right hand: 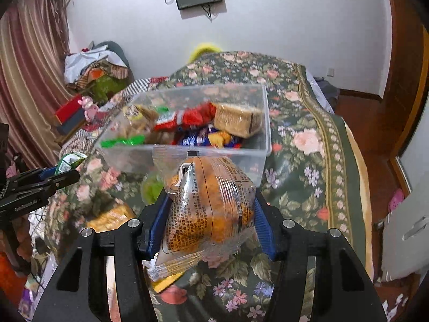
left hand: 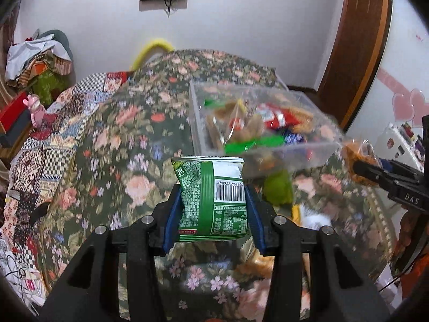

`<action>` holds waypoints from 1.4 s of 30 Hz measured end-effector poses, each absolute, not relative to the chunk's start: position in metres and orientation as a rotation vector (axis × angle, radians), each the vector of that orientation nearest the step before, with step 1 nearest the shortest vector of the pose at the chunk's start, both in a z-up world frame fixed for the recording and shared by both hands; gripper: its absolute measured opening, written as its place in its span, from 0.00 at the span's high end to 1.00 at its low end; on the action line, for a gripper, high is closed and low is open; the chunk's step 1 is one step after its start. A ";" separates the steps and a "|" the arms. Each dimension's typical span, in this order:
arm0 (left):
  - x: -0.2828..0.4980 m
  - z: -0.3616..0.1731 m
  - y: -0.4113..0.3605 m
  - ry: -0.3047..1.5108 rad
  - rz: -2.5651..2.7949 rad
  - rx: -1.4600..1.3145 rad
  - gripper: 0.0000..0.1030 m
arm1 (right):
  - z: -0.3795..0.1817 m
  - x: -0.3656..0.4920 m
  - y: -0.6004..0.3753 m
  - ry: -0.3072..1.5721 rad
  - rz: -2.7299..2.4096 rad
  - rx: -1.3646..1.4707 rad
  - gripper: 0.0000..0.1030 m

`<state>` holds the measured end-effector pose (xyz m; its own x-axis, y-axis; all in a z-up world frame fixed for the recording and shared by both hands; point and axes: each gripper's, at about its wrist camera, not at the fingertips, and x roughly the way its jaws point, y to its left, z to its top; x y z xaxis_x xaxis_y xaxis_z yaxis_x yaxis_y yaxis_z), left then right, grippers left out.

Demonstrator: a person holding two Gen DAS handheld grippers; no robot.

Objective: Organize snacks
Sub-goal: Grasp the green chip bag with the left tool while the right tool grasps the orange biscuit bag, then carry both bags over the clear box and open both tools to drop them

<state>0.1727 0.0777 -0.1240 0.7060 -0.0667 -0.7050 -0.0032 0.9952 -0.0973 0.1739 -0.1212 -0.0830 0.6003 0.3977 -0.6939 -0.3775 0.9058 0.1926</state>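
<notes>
grippers: two. the left gripper [left hand: 213, 201] was clenched on one green snack bag [left hand: 211, 198]; the right gripper [right hand: 211, 209] was clenched on one clear-wrapped orange bun [right hand: 211, 204].
container: one clear plastic box [right hand: 264, 123] stood on the floral bedspread [right hand: 303, 145], toward its far right part, holding several snacks: a red packet [right hand: 193, 116], a pale cracker block [right hand: 237, 119], blue wrappers [right hand: 194, 138].
position of held things: both were in the air, just before the box's near wall.
loose snacks: blurred green and yellow items lay on the bedspread near the box; the number i cannot tell.
open room: the bedspread was bare left of the box.
orientation: the green bag's long axis pointed forward toward the box, barcode side up; the bun's also.
</notes>
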 end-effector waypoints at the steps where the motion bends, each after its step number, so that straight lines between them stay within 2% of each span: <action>1: 0.175 -0.119 0.077 0.775 -0.038 -0.097 0.56 | -0.080 0.175 -0.120 0.801 0.447 0.021 0.48; 20: 0.235 -0.070 0.061 0.667 -0.060 -0.101 0.56 | -0.037 0.217 -0.084 0.661 0.499 0.031 0.48; 42: 0.338 -0.116 0.078 0.788 0.013 -0.126 0.56 | -0.074 0.300 -0.025 0.789 0.499 -0.025 0.47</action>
<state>0.3378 0.0776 -0.1164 0.7054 -0.0355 -0.7079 -0.0583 0.9925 -0.1079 0.2995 -0.0253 -0.0736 0.5948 0.4201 -0.6854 -0.4385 0.8841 0.1613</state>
